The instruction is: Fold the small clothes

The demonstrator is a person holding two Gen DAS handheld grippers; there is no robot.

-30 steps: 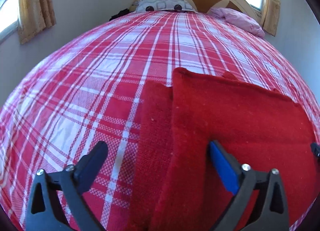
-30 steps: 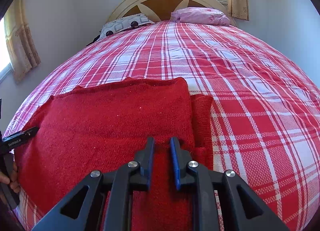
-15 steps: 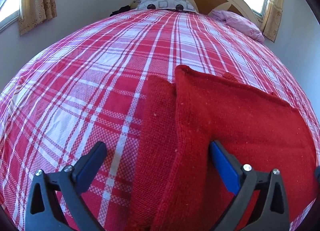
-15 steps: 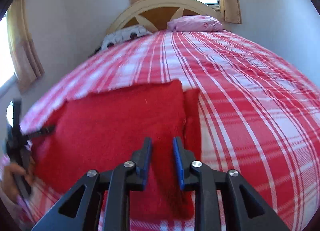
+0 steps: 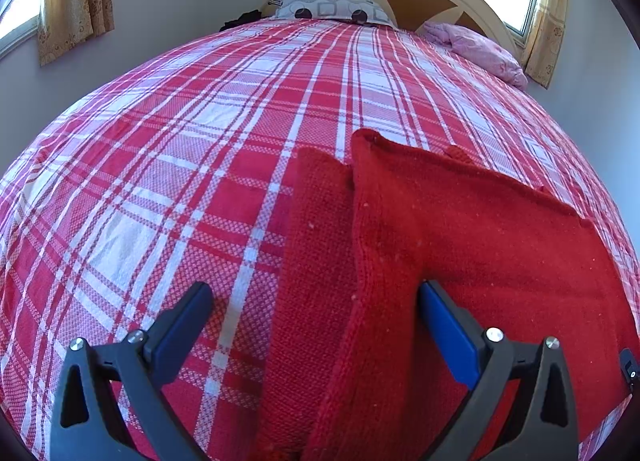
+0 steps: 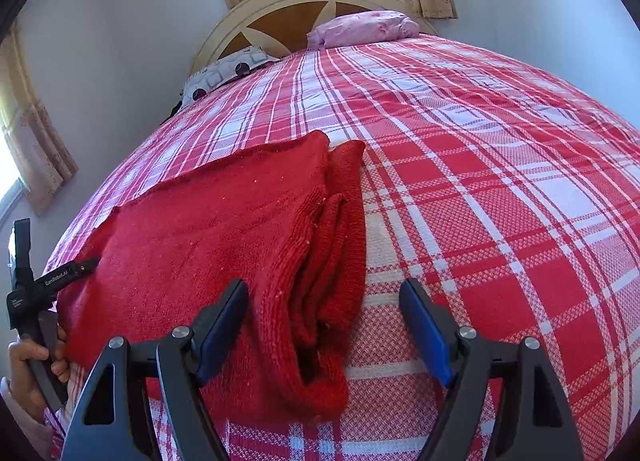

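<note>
— Since a second ago, right gripper (image 6: pixel 324 311) has gone from nearly shut to jaws opening, straddling the red knit garment's (image 6: pixel 208 229) folded edge, untouched.
— Left gripper (image 5: pixel 316 315)?
— Wide open, empty, lower centre; garment lies folded on the plaid bedspread (image 5: pixel 180 165). Next probably another fold, needing a fresh pinch.

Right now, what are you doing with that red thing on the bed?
A person is folding a red sweater on a checked bedspread, with a gripper in each hand. The sweater lies folded in layers. The right gripper is opening, with the folded edge between its fingers, untouched. The left gripper is open over the other side.
</note>
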